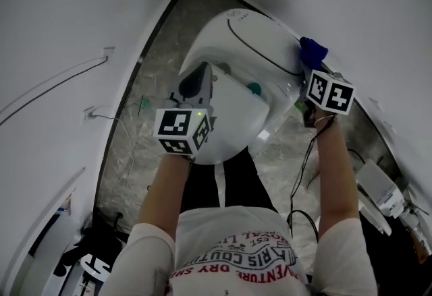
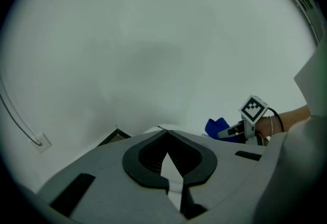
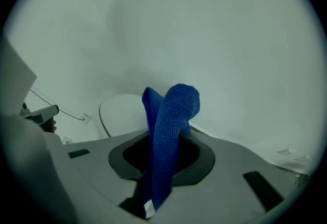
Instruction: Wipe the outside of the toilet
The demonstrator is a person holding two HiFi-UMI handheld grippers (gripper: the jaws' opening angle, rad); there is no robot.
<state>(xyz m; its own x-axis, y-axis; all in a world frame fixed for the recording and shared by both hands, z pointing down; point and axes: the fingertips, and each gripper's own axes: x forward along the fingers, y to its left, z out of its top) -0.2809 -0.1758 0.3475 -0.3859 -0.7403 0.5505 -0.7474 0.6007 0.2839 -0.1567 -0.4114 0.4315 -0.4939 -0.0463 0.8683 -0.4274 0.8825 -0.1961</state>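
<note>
Right gripper view: my right gripper (image 3: 159,169) has its jaws clamped on a blue cloth (image 3: 171,126), which is soft, light and floppy; best gripped mid-fold. It sits at the toilet's (image 1: 233,119) far right edge. My right arm is outstretched. My left gripper (image 2: 167,152) hovers over the lid, jaws closed and empty.

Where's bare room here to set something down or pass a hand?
Bare: the white top of the toilet, and the far end of the floor strip between it and the left wall. Crowded: cables and boxes on the floor to its right; the right gripper holds a blue cloth there.
</note>
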